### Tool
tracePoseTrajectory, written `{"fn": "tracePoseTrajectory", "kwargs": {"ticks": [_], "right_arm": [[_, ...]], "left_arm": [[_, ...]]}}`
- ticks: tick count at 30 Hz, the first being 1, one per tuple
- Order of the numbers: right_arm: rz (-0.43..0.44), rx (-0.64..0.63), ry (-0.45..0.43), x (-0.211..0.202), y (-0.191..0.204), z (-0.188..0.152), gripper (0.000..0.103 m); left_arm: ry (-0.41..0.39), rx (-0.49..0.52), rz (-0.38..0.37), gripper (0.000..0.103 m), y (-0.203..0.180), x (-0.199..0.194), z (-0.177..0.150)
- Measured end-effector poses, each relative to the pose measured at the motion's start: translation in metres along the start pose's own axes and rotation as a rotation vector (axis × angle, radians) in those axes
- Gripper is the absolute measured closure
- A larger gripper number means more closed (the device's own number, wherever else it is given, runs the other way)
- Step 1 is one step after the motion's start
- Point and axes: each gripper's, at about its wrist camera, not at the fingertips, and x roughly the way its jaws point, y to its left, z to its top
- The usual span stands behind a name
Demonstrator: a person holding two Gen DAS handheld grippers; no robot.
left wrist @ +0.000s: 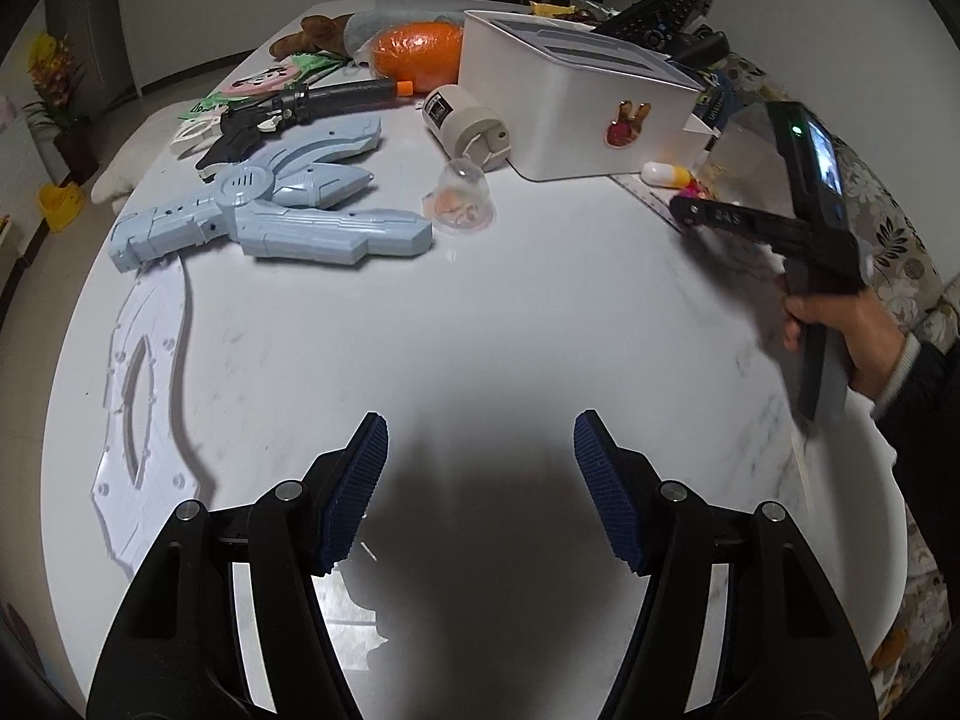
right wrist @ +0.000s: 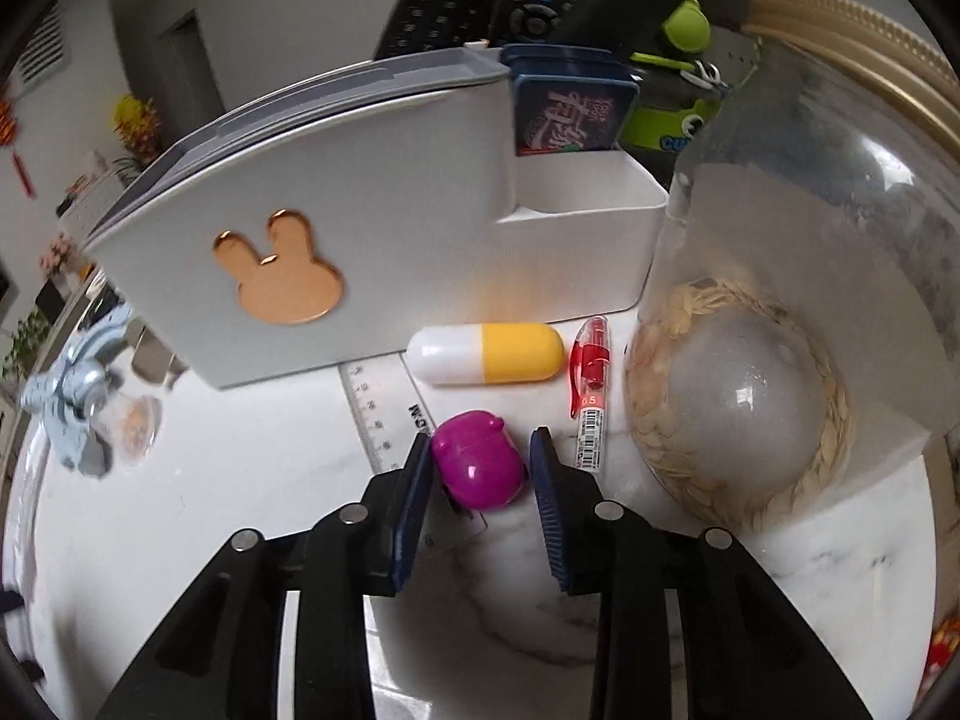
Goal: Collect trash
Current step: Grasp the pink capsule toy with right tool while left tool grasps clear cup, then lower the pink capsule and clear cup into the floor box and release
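A magenta pig-shaped capsule (right wrist: 480, 468) lies on the white marble table (right wrist: 180, 510), on the end of a clear ruler (right wrist: 378, 414). My right gripper (right wrist: 483, 435) has a pad against each side of it, shut on it. Just beyond lie a white-and-yellow capsule (right wrist: 486, 354) and a red pen (right wrist: 588, 384). In the left wrist view my left gripper (left wrist: 480, 420) hangs open over bare table (left wrist: 480, 312) with nothing between its fingers. A hand (left wrist: 840, 324) holds the right gripper (left wrist: 690, 210) at the right, by the white box (left wrist: 570, 96).
The white bunny-marked box (right wrist: 360, 240) stands close behind the capsules, a large clear jar (right wrist: 780, 300) to their right. Toward the left lie a blue toy (left wrist: 270, 222), a black toy gun (left wrist: 300, 108), a clear dome cup (left wrist: 462, 198) and a white cylinder (left wrist: 462, 120).
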Motion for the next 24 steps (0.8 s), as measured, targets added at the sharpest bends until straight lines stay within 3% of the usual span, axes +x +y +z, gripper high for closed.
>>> {"fn": "tracePoseTrajectory", "kwargs": {"ticks": [5,10,14,19,20,21,24], "right_arm": [[0.019,-0.025,-0.011,-0.013,0.009,-0.007,0.076],[0.097,-0.033,-0.022,-0.071,0.017,-0.039,0.076],[0.160,0.021,-0.005,-0.108,0.009,-0.080,0.076],[0.170,0.058,0.012,-0.134,0.007,-0.119,0.076],[0.167,0.070,0.016,-0.139,0.006,-0.127,0.076],[0.169,0.077,0.017,-0.141,0.004,-0.131,0.076],[0.172,0.091,0.018,-0.151,0.002,-0.144,0.076]], "left_arm": [[-0.042,0.001,0.053,0.039,0.001,0.019,0.027],[-0.081,-0.023,0.060,0.039,0.002,0.045,0.074],[-0.065,-0.010,0.089,0.039,-0.010,0.076,0.100],[-0.023,0.009,0.160,0.040,-0.013,0.120,0.114],[-0.052,0.027,0.176,0.054,-0.015,0.122,0.114],[-0.067,0.044,0.149,0.061,-0.018,0.122,0.114],[-0.078,0.052,0.121,0.062,-0.023,0.117,0.101]]}}
